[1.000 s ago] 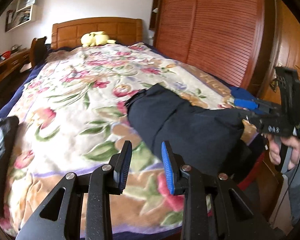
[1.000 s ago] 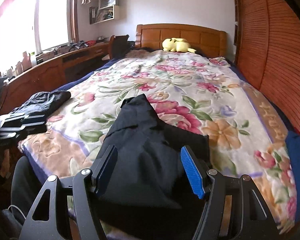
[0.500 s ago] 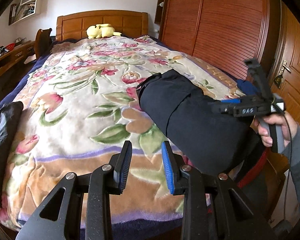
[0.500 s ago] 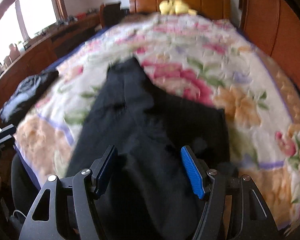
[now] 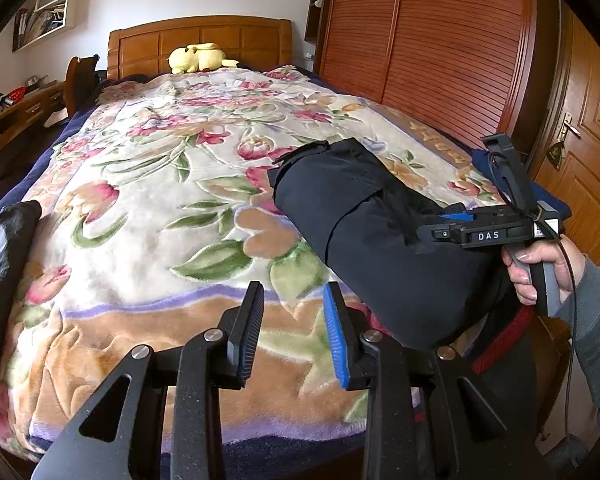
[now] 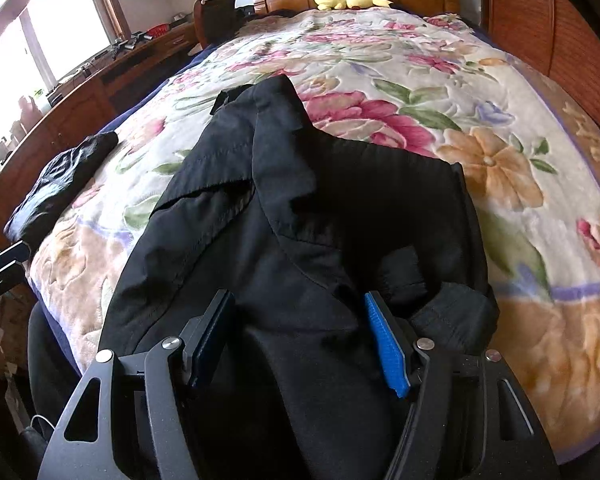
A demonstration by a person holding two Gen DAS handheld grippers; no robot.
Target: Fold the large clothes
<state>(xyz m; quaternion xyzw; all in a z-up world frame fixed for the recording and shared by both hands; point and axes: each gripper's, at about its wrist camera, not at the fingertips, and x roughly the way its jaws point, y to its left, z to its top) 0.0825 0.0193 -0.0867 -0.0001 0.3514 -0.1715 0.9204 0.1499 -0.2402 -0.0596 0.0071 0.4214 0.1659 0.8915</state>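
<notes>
A large black garment [image 5: 364, 220] lies bunched at the right foot corner of the bed and hangs over the edge. It fills the middle of the right wrist view [image 6: 300, 220]. My right gripper [image 6: 300, 336] is open, low over the garment's near end, with black cloth bulging between its fingers; it also shows in the left wrist view [image 5: 480, 236]. My left gripper [image 5: 292, 332] is open and empty above the floral blanket [image 5: 160, 200], left of the garment.
A second dark garment [image 6: 60, 176] lies folded at the bed's left foot corner [image 5: 4, 240]. A yellow plush toy [image 5: 198, 58] sits by the headboard. A wooden wardrobe [image 5: 440, 48] lines the right side, a desk [image 6: 100, 76] the left.
My right gripper has dropped forward onto the black garment, which now bulges between its open fingers. My left gripper has shifted slightly and stays open over the blanket.
</notes>
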